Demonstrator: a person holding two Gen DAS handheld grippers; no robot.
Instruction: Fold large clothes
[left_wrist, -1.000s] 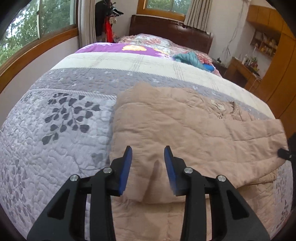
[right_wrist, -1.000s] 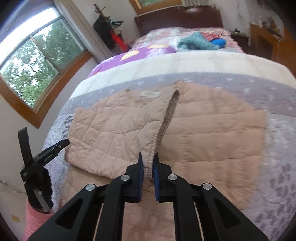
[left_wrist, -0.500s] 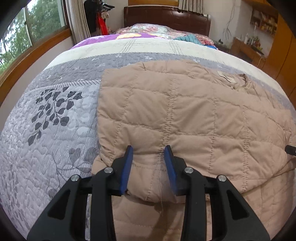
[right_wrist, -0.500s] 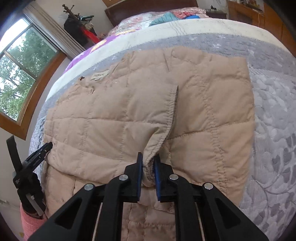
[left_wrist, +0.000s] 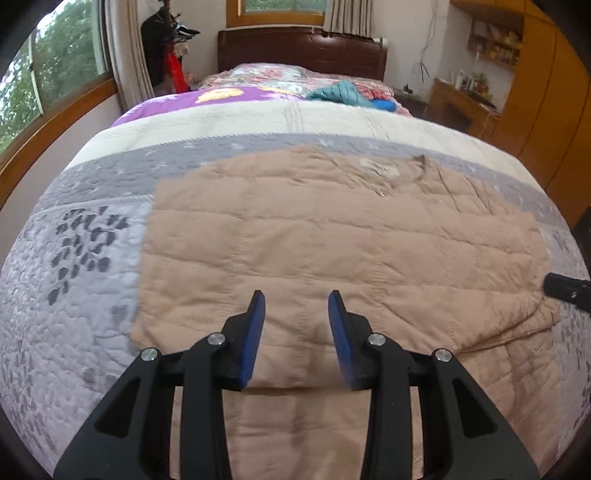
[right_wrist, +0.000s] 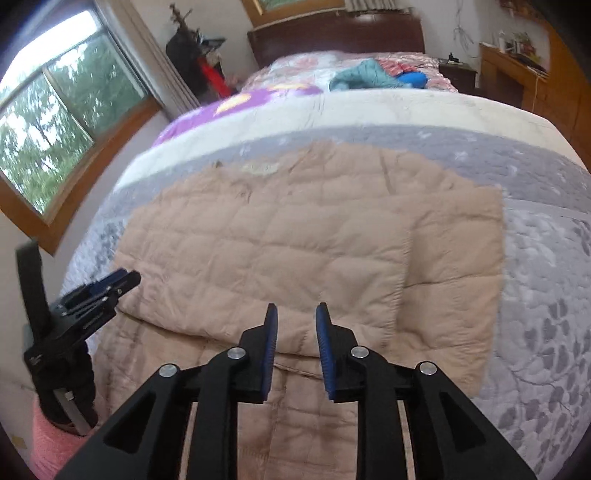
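A tan quilted jacket (left_wrist: 332, 229) (right_wrist: 295, 229) lies folded on the grey bedspread (left_wrist: 85, 266), its upper layer flat over a lower one. My left gripper (left_wrist: 295, 299) hovers open over the near edge of the folded layer, with nothing pinched. It also shows at the left of the right wrist view as the left gripper (right_wrist: 99, 291). My right gripper (right_wrist: 296, 310) is over the near fold, jaws opening, the fabric below them and not between the pads. Its tip, the right gripper (left_wrist: 567, 288), pokes in at the right.
A teal garment (left_wrist: 343, 94) lies by the dark wooden headboard (left_wrist: 303, 51) at the far end of the bed. A window (right_wrist: 55, 140) lines the left wall. Wooden cupboards (left_wrist: 546, 92) stand at the right. A pink sleeve (right_wrist: 55, 443) shows at the lower left.
The right gripper lowered the lifted jacket flap flat onto the jacket and let go of it, and its jaws parted. The left gripper shifted right along the jacket's near edge.
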